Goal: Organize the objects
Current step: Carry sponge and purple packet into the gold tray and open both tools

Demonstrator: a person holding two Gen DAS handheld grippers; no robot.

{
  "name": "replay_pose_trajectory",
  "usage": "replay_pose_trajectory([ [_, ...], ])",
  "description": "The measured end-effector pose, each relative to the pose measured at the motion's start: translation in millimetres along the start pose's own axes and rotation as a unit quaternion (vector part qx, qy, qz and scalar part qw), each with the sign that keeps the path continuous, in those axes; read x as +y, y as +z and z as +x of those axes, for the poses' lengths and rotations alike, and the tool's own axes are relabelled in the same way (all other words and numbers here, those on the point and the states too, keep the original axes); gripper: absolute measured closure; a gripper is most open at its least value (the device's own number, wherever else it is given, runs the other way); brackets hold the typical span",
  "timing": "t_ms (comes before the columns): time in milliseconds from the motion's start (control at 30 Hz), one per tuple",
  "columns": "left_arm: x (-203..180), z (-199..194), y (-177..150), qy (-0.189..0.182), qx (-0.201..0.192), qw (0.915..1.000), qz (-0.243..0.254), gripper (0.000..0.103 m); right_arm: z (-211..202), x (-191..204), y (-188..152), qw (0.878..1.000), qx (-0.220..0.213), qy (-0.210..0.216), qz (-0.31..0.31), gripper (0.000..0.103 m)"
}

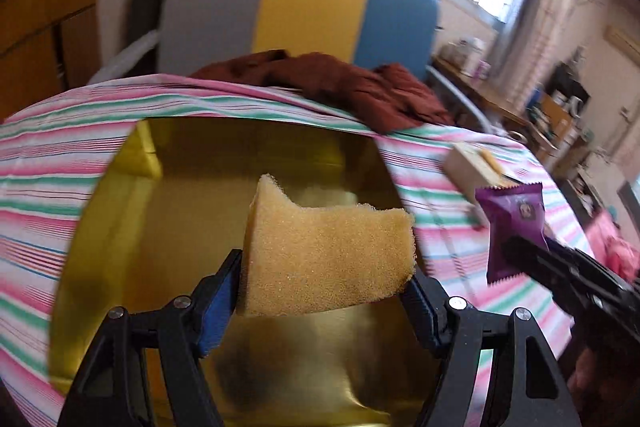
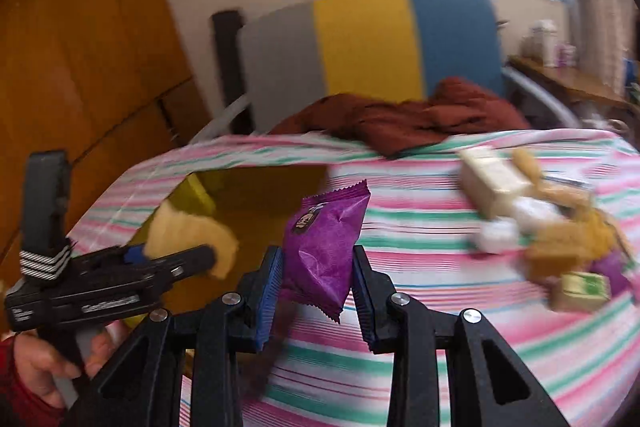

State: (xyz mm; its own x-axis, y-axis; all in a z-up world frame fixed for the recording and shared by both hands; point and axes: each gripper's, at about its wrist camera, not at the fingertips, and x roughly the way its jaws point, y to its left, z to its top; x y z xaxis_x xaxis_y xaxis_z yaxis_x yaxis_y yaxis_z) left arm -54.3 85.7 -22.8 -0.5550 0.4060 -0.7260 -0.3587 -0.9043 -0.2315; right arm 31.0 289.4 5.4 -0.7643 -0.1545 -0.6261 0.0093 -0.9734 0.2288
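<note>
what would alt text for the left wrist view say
The left gripper holds a yellow sponge above an open gold box on a striped tablecloth. At right, the right gripper holds a purple packet.

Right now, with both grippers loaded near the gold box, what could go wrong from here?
1. The left gripper pinches the sponge only at its near end above the gold box; most of it sticks out, so it could twist out.
2. The right gripper squeezes the purple packet, a slippery wrapper that may slide free over the striped cloth.
3. The two grippers are close together beside the box, so they might collide.
</note>
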Motion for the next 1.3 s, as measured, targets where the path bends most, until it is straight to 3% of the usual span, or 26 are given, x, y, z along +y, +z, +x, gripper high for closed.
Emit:
replay_pose_trajectory([
  [133,36.4,11.7,15.0,0.027,0.013,0.9991,-0.030,0.029,44.6,41.2,19.7,0.998,0.049,0.030,-0.020,0.069],
  [300,75.4,33.6,33.5,0.053,0.041,0.9956,-0.065,0.029,102.2,61.5,37.1,0.991,0.114,0.063,0.013,0.069],
  [600,111.5,59.4,59.3,0.078,0.054,0.9927,-0.074,0.028,174.0,61.8,47.0,0.981,0.162,0.075,0.082,0.069],
  [733,123.0,56.0,69.5,0.069,0.047,0.9905,-0.109,0.024,201.2,58.6,50.2,0.971,0.166,0.111,0.135,0.065],
  [833,130.6,44.7,72.3,0.045,0.032,0.9875,-0.148,0.011,201.1,55.5,52.6,0.963,0.151,0.154,0.161,0.057],
  [900,131.7,35.9,71.7,0.049,0.012,0.9856,-0.161,0.005,194.5,53.6,52.6,0.963,0.142,0.162,0.163,0.057],
  [1000,129.0,27.6,69.1,0.035,-0.003,0.9842,-0.174,0.005,181.0,51.3,51.0,0.967,0.134,0.153,0.154,0.057],
  [1200,113.6,10.9,57.1,0.061,-0.026,0.9825,-0.174,0.004,152.3,48.4,42.6,0.974,0.126,0.131,0.134,0.056],
  [1300,104.8,-0.3,45.4,0.056,-0.039,0.9808,-0.182,0.003,135.0,45.8,39.6,0.977,0.117,0.128,0.120,0.056],
])
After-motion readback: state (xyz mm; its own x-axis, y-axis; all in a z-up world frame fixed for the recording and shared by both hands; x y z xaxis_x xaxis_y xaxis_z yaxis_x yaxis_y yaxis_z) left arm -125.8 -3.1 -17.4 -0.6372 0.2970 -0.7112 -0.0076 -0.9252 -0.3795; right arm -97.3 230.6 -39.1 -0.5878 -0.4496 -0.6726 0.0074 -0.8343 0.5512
